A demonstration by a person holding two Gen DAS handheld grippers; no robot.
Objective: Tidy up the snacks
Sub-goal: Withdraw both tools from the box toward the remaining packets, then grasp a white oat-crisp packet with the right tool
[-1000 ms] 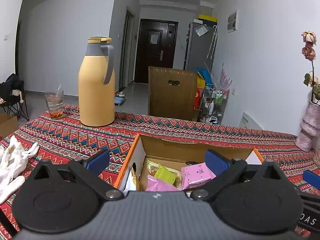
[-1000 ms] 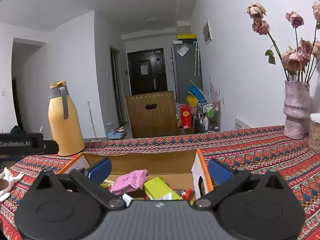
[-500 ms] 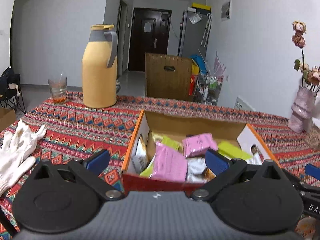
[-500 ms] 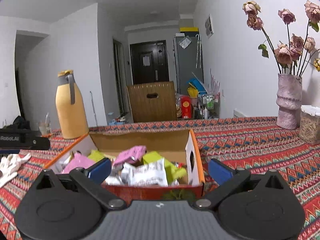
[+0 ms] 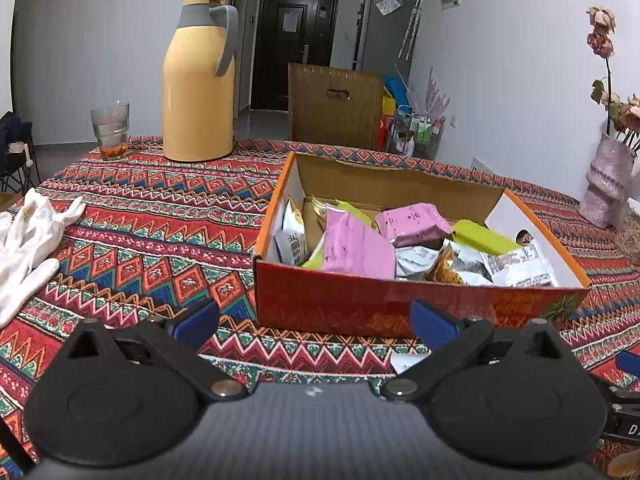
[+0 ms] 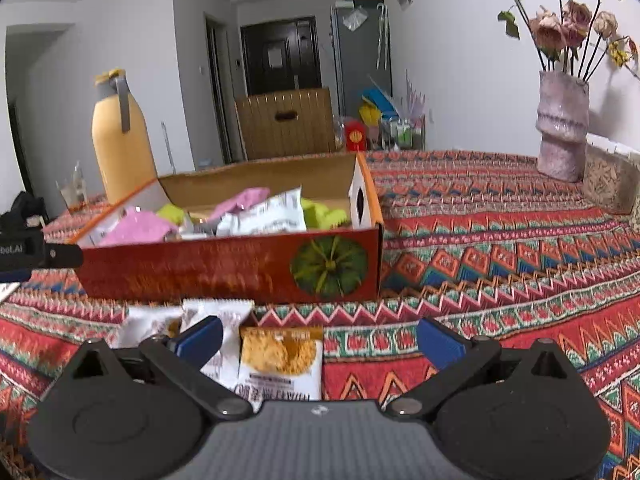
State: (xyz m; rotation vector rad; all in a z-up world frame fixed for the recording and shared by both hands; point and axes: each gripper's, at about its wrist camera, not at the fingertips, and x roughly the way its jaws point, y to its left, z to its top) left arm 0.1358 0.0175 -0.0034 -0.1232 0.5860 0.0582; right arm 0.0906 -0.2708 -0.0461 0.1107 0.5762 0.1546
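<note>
A red cardboard box (image 5: pixel 360 300) (image 6: pixel 224 268) sits on the patterned tablecloth, filled with several snack packets: pink (image 5: pixel 352 246), lime green (image 5: pixel 484 236) and white-silver (image 5: pixel 516 266). My left gripper (image 5: pixel 314 322) is open and empty, just in front of the box's near wall. My right gripper (image 6: pixel 320 338) is also open and empty, low over the cloth. Loose snack packets lie in front of the box below it: a white packet with a yellow cake picture (image 6: pixel 280 360) and white ones (image 6: pixel 216 320) beside it. The left gripper's body (image 6: pixel 24 248) shows at the right wrist view's left edge.
A yellow thermos jug (image 5: pixel 198 80) and a glass (image 5: pixel 110 130) stand at the table's far left. White gloves (image 5: pixel 28 240) lie at the left edge. A pink vase of dried roses (image 6: pixel 562 128) and a woven basket (image 6: pixel 608 180) stand far right. A wooden chair back (image 5: pixel 334 108) rises behind the table.
Both grippers have pulled back and lowered from above the box to its near side. The box front and the loose packets on the cloth have come into view.
</note>
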